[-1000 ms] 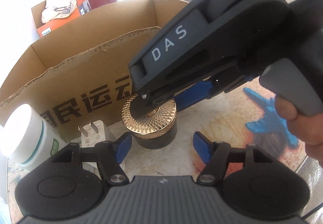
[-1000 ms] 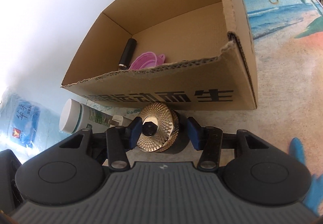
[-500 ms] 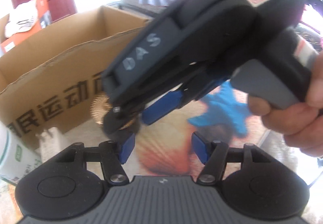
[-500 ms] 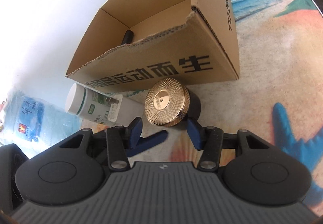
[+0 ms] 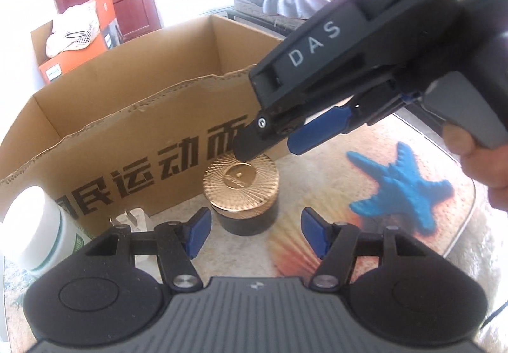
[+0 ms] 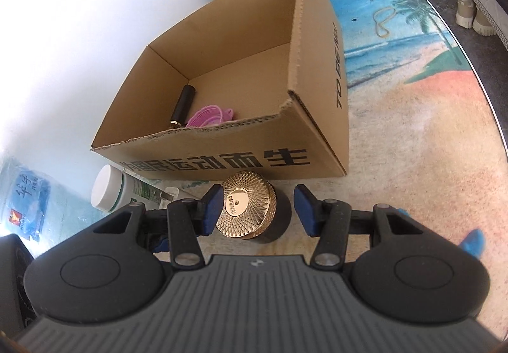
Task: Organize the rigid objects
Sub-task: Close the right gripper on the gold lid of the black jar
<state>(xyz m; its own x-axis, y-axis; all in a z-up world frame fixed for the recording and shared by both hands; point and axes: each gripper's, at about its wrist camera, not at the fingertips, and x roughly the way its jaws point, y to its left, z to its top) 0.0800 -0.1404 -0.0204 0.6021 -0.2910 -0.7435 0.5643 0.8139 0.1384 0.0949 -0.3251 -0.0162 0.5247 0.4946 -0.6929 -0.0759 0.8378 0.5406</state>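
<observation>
The gold-lidded jar (image 6: 250, 210) stands on the beach-print mat (image 6: 412, 137) just near of the cardboard box (image 6: 317, 73), likely staged for boxing, between the parted, non-gripping jaws of the right gripper (image 6: 257, 210), while the left gripper (image 5: 252, 230) waits half-open and empty.

Bright daylight, blown-out background, fisheye-bent edges

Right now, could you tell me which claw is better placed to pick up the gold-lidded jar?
Right. The right claw is open around the jar, while the left claw sits back, short of it.
</observation>
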